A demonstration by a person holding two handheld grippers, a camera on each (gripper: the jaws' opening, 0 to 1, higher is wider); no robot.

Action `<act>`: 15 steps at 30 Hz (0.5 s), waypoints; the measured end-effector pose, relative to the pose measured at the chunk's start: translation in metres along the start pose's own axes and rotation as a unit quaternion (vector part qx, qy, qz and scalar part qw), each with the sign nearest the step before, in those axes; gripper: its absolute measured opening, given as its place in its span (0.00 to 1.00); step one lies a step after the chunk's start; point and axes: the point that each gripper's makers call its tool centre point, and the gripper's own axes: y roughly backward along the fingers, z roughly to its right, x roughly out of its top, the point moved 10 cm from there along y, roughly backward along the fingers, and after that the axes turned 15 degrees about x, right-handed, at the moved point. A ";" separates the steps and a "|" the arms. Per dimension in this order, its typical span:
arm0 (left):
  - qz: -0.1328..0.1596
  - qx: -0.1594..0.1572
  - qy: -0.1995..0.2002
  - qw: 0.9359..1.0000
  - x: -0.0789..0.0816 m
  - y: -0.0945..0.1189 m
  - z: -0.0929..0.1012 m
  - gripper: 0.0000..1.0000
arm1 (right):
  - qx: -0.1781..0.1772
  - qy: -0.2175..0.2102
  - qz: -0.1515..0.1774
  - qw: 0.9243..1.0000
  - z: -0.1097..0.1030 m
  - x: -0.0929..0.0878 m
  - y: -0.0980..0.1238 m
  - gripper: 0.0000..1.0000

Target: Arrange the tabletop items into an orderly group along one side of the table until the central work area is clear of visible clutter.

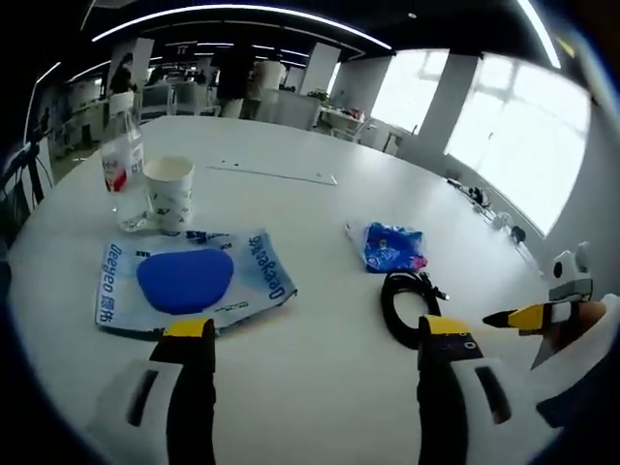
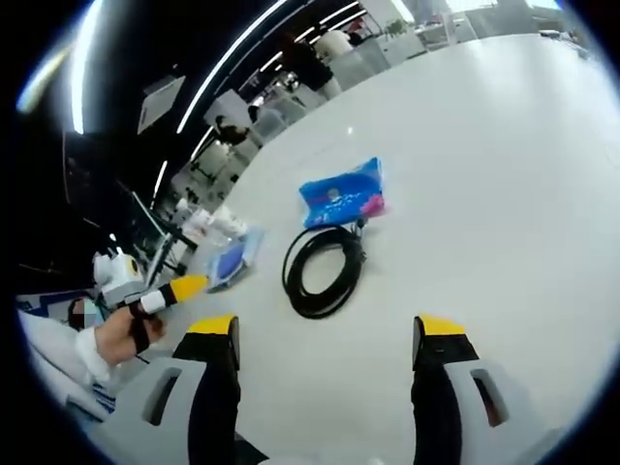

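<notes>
On the white worktop (image 1: 320, 320) lie one flat blue-and-white pack (image 1: 189, 281), one paper cup (image 1: 170, 194) beside one plastic bottle (image 1: 121, 160), one small blue pouch (image 1: 392, 247) and one coiled black cable (image 1: 402, 305) just beside it. The left gripper (image 1: 315, 344) and right gripper (image 2: 325, 334) hang above the worktop with fingers apart and empty. Nothing lies between the fingers and the cable.

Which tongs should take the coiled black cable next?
Probably right. The coiled black cable lies centred ahead of the right tongs, which are open. In the left gripper view it sits off beside one jaw of the left tongs.
</notes>
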 end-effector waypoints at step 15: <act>-0.001 0.008 0.004 1.000 -0.002 0.003 -0.015 0.87 | 0.027 0.058 -0.035 0.997 -0.019 0.025 -0.026 0.71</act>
